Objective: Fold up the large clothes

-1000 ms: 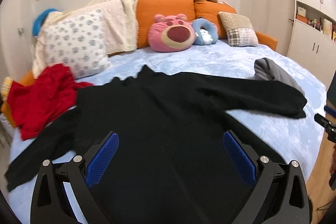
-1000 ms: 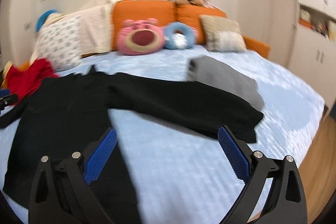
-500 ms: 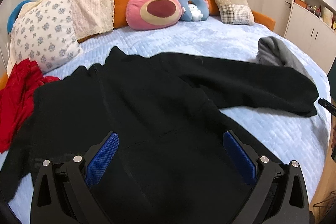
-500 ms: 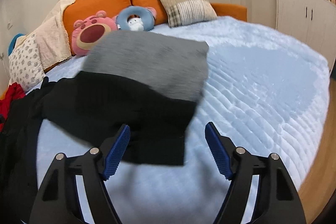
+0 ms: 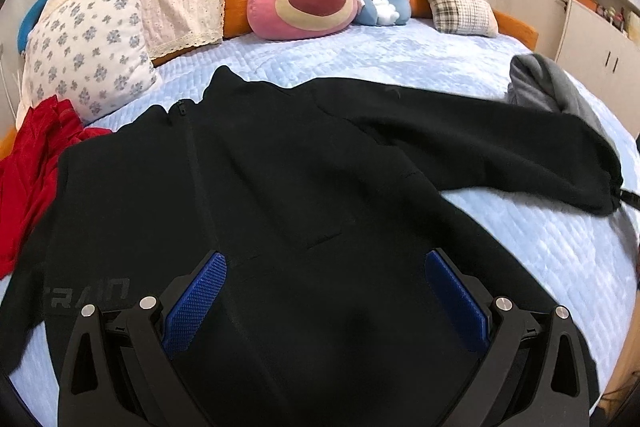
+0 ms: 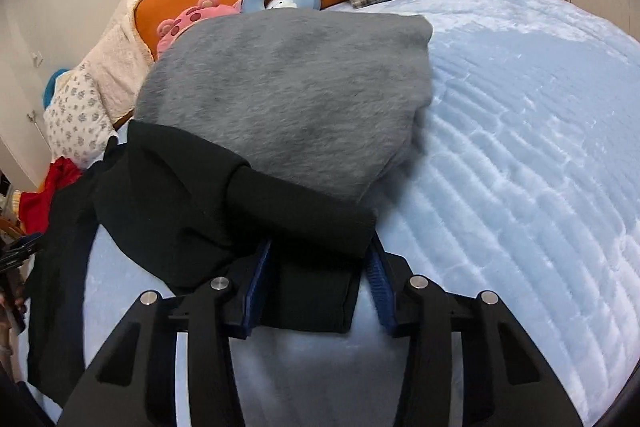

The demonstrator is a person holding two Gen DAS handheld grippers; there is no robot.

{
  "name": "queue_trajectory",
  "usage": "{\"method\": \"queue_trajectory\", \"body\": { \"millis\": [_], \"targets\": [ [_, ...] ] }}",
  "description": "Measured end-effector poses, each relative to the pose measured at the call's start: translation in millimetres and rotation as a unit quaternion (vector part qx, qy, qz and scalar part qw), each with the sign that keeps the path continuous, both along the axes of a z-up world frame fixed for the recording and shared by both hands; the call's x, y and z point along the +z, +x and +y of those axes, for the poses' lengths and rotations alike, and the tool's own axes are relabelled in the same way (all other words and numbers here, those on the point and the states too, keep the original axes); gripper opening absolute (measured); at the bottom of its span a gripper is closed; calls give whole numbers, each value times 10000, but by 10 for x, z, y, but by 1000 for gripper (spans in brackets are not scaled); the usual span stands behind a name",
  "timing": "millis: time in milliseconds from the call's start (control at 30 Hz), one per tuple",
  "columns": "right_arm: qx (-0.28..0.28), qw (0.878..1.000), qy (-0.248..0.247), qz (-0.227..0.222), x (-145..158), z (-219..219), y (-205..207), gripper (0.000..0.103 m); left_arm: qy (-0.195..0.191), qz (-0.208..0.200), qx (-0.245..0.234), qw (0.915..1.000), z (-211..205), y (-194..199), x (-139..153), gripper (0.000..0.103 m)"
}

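A large black zip jacket [image 5: 280,187] lies spread flat on the light blue bed [image 5: 400,55], with one sleeve stretched out to the right. My left gripper [image 5: 326,291] is open, low over the jacket's lower body. My right gripper [image 6: 318,267] has its jaws closing around the black sleeve cuff [image 6: 312,291], which lies between the blue pads; a gap still shows on the right side. The sleeve end [image 5: 592,183] also shows in the left wrist view.
A folded grey garment [image 6: 288,87] lies just behind the cuff. A red garment [image 5: 28,163] lies at the bed's left edge. Pillows and a pink plush [image 5: 304,1] line the orange headboard. White cabinets [image 5: 600,39] stand at the right.
My right gripper moved forward to the sleeve cuff and narrowed its jaws around it. My left gripper moved in lower over the jacket body and stayed open.
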State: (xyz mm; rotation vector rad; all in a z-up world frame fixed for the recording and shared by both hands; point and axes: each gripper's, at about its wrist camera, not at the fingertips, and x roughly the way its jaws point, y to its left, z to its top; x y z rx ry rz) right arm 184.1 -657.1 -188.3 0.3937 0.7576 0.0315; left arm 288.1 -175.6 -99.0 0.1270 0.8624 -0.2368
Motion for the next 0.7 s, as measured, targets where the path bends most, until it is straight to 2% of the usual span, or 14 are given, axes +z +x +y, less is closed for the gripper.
{"method": "queue_trajectory", "body": {
  "millis": [33, 67, 100, 233, 333, 400, 567, 700],
  "targets": [
    [40, 10000, 48, 3, 5, 7, -8, 37, -71, 3, -5, 10000, 6, 19, 8, 101],
    [85, 9999, 117, -23, 16, 14, -24, 26, -129, 24, -19, 9999, 11, 44, 14, 101],
    [109, 9997, 190, -59, 34, 25, -49, 22, -176, 48, -29, 9998, 14, 73, 19, 101],
    [141, 9993, 312, -148, 147, 88, -185, 18, -371, 206, 75, 9991, 51, 230, 49, 101],
    [163, 9985, 408, -333, 322, 164, -334, 16, -543, 176, 77, 9983, 64, 290, 89, 101],
    [245, 9971, 442, -576, 515, 228, -406, 15, -575, 141, -10, 9982, 49, 344, 107, 101],
    [428, 9910, 248, -1242, 1255, 350, -335, 14, -412, 240, -254, 9985, -52, 669, 115, 101],
    [420, 9875, -168, -1507, 1794, 388, -68, 13, -1076, 591, -664, 9902, -137, 1039, 135, 101]
  ]
}}
